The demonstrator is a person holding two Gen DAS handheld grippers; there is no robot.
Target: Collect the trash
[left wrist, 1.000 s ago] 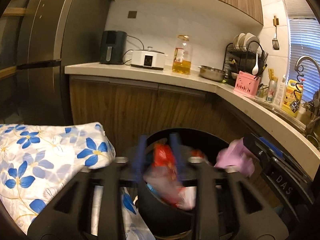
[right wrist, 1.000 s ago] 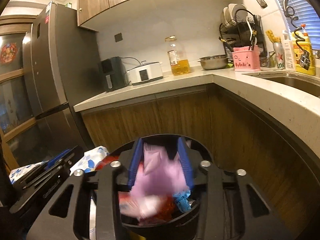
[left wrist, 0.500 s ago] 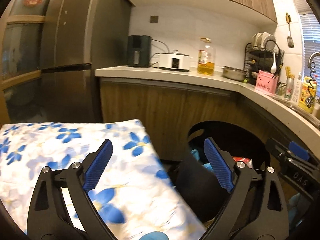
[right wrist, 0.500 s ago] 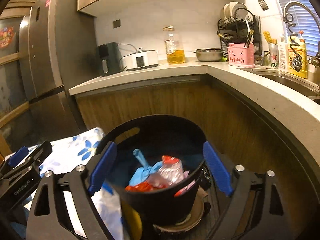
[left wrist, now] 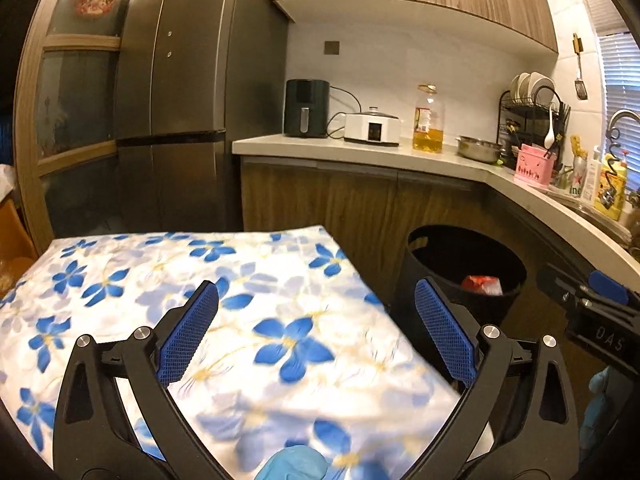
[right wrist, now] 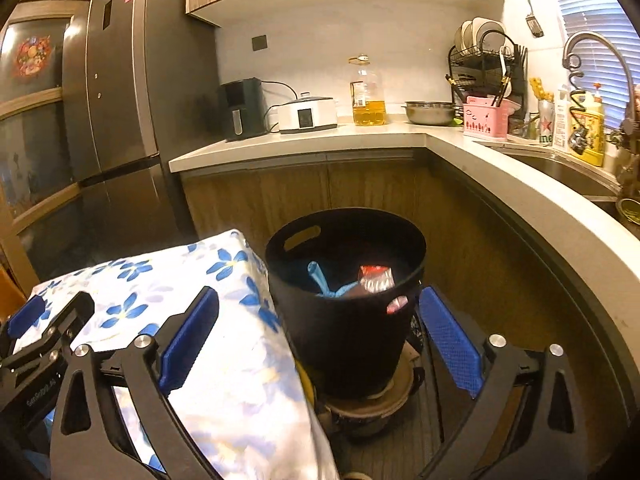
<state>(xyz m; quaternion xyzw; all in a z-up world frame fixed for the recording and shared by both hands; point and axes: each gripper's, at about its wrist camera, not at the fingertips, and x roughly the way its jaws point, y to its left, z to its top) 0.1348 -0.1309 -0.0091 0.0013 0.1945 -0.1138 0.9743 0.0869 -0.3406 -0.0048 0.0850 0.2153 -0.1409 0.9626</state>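
With trash sitting in the black bin (right wrist: 344, 300), both the left gripper (left wrist: 316, 332) and right gripper (right wrist: 320, 336) have just spread wide, holding nothing.

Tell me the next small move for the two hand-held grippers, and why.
Probably swing both back over the flowered tablecloth to look for more trash. The left hand-held gripper and right hand-held gripper have just been opening and stand empty. Wrappers lie in the black bin; the cloth in view holds no litter.
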